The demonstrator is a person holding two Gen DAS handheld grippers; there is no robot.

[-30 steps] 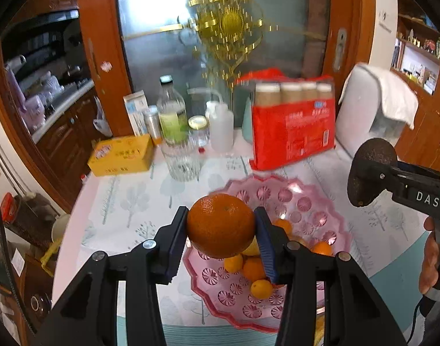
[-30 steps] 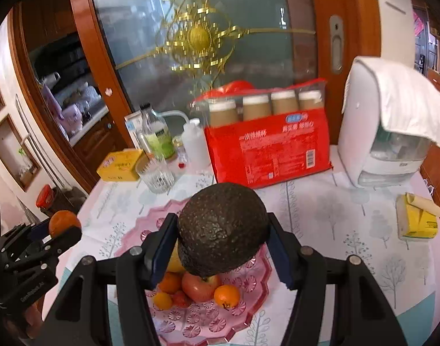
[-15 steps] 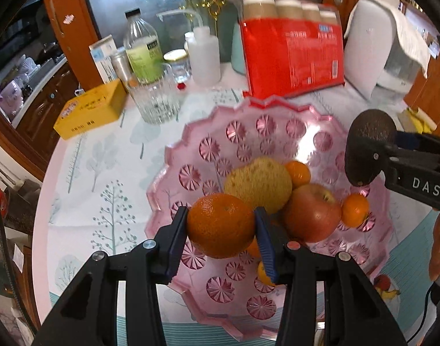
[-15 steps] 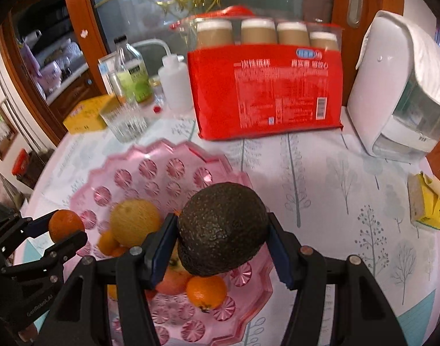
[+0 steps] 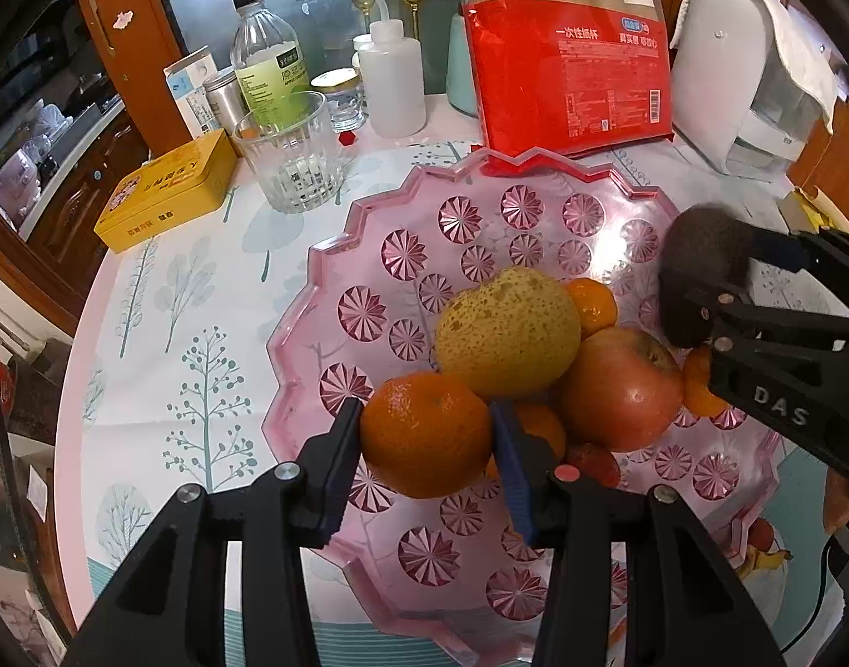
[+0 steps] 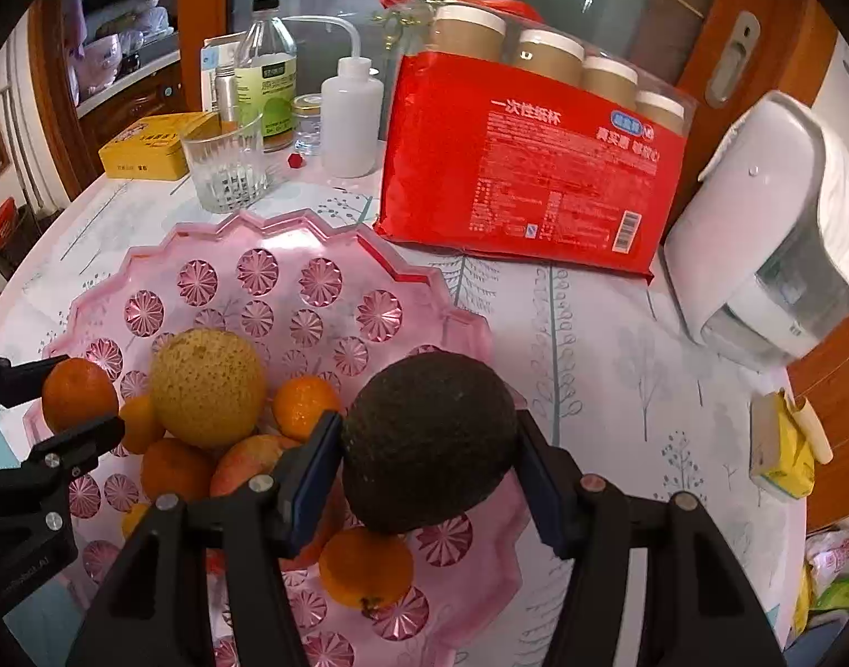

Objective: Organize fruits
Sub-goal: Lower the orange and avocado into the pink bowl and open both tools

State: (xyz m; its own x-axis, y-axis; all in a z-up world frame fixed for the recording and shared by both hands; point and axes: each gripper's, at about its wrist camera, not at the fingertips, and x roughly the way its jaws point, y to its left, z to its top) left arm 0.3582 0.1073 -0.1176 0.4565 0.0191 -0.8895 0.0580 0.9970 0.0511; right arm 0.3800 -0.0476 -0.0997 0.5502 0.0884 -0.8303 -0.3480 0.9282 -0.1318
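Note:
A pink glass fruit bowl (image 5: 368,222) (image 6: 291,233) holds a yellow pear (image 5: 507,330) (image 6: 207,383), a red apple (image 5: 619,389) and several small oranges. My left gripper (image 5: 427,436) is shut on an orange (image 5: 427,433), held just over the bowl's near left side; it also shows in the right wrist view (image 6: 79,394). My right gripper (image 6: 427,439) is shut on a dark avocado (image 6: 430,439), held over the bowl's right edge; the avocado also shows in the left wrist view (image 5: 702,272).
Behind the bowl stand a drinking glass (image 5: 288,161), a yellow tin (image 5: 168,189), a bottle (image 5: 266,72), a white squeeze bottle (image 5: 393,78), a red pack of paper cups (image 6: 530,155) and a white appliance (image 6: 774,222). A yellow carton (image 6: 785,444) lies at the right.
Both grippers have come down and closer to the bowl, each still holding its fruit. The bowl and its fruit now fill more of both views.

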